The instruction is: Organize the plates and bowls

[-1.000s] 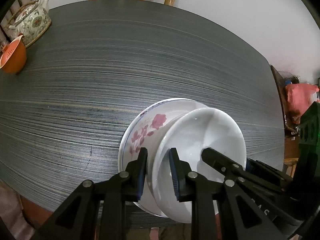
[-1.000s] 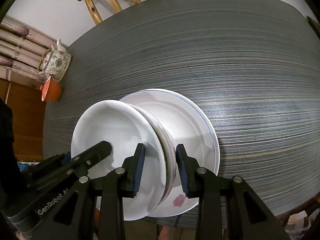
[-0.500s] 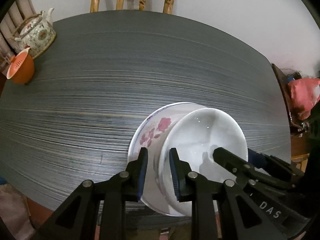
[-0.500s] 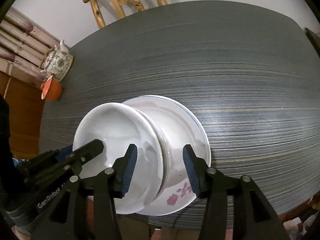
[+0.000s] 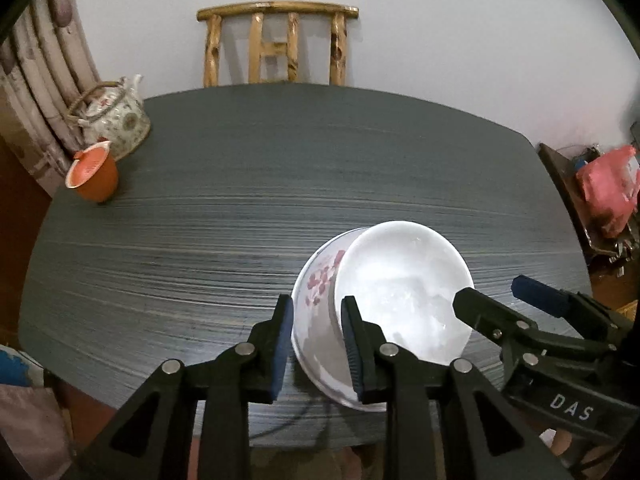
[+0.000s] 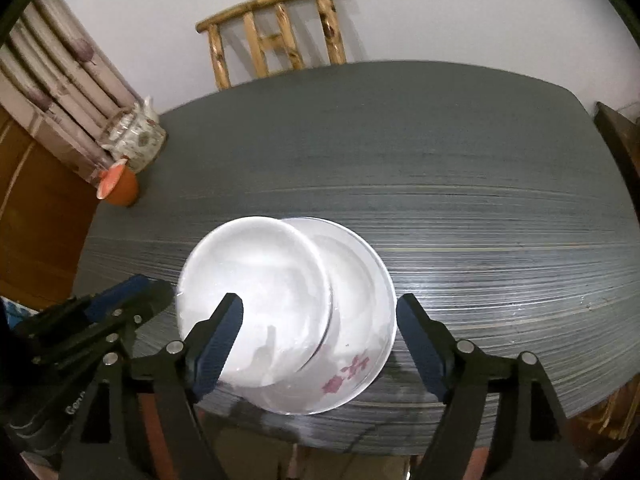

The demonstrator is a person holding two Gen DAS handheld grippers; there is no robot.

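A stack of dishes sits near the table's front edge: a plain white bowl (image 5: 404, 292) (image 6: 260, 292) nested in a bowl with pink flowers (image 5: 316, 312) (image 6: 352, 352). My left gripper (image 5: 316, 344) straddles the stack's left rim with a small gap on each side. My right gripper (image 6: 320, 340) is wide open above the stack's right side, its fingers apart from the dishes; it also shows in the left wrist view (image 5: 504, 296).
The dark striped table (image 5: 280, 200) holds a floral teapot (image 5: 114, 114) and an orange cup (image 5: 92, 172) at the far left. A wooden chair (image 5: 276, 44) stands behind the table. Red bags (image 5: 610, 184) lie off to the right.
Both grippers have pulled back and up from the stack. The right gripper has opened wide and let go of the rim. The left jaws have widened slightly.
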